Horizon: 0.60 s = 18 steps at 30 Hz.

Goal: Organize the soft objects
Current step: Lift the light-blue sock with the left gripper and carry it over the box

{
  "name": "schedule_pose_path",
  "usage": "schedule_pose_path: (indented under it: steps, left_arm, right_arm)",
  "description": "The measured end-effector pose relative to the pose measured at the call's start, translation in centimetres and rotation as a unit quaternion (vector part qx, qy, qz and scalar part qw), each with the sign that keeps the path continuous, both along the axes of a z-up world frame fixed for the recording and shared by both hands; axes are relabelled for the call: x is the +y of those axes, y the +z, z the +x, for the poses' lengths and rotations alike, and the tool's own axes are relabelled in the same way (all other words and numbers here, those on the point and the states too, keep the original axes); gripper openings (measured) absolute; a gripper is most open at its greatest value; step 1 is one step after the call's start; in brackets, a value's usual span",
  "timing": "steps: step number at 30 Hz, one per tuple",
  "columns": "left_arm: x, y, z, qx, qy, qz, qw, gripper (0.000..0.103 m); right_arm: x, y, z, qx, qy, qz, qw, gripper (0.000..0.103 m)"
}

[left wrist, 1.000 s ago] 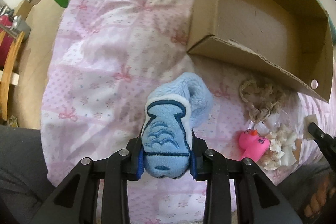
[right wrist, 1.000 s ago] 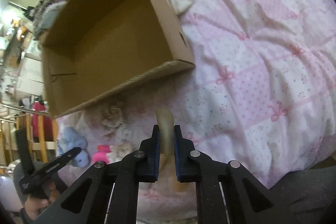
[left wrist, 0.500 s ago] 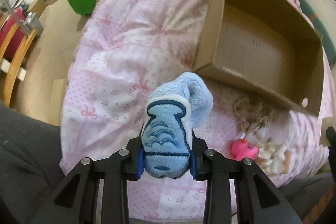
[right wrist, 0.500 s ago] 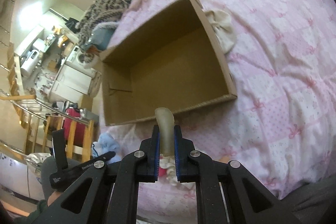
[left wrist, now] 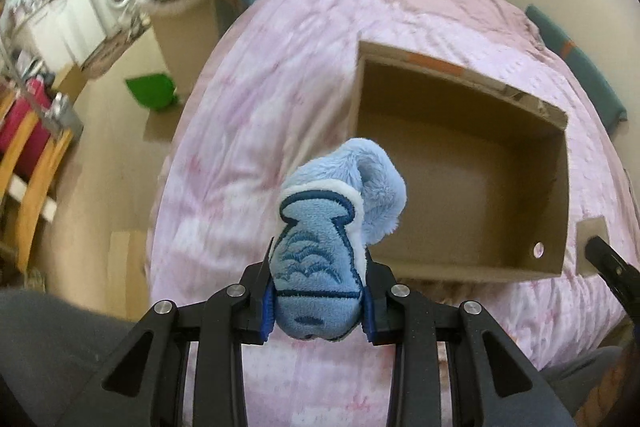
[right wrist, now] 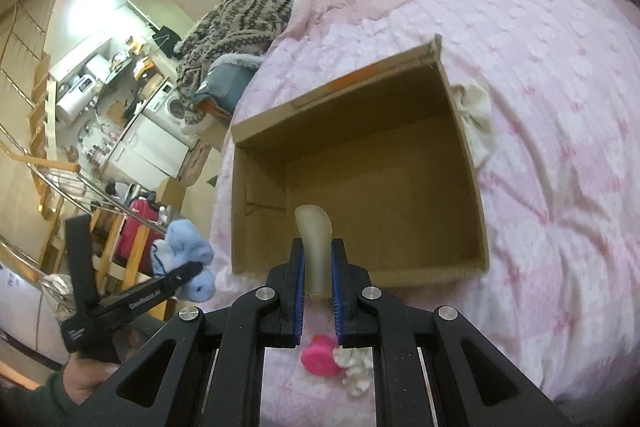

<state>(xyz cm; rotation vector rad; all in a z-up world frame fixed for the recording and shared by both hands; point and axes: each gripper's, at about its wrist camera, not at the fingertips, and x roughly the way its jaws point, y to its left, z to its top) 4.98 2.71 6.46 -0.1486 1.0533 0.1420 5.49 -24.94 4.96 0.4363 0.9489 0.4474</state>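
The open cardboard box (right wrist: 360, 187) on the bed (right wrist: 560, 107) lies straight ahead of the right gripper (right wrist: 317, 267), pinching a pale rubbery strip (right wrist: 316, 247) (nearer than the left gripper (left wrist: 318, 291), clamping the blue plush toy (left wrist: 320, 251)).

Left gripper (left wrist: 318, 301) clamped on a blue plush toy (left wrist: 320, 267); open cardboard box (left wrist: 556, 195) beyond it on a pink quilt (left wrist: 260, 107); right gripper (left wrist: 612, 273) at right edge.
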Motion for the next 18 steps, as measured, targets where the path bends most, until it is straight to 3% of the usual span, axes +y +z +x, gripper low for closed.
schedule_pose_path:
  steps: [6,13,18]
  left_arm:
    - [-1.5,0.3,3.6,-0.016,-0.029,0.006,0.9994,0.030]
    - [-3.6,-1.5,7.1,-0.038,-0.074,0.050,0.9952,0.030]
    - [-4.5,-3.4,8.7,-0.028,-0.095,0.041,0.9943,0.030]
  right_arm:
    - [0.5,-0.1,3.0,-0.005,-0.006,-0.020,1.000,0.013]
    - [0.8,-2.5,4.9,0.003,-0.025,-0.045,0.999,0.013]
    - [0.9,-4.6,5.3,0.025,-0.029,-0.057,0.998,0.013]
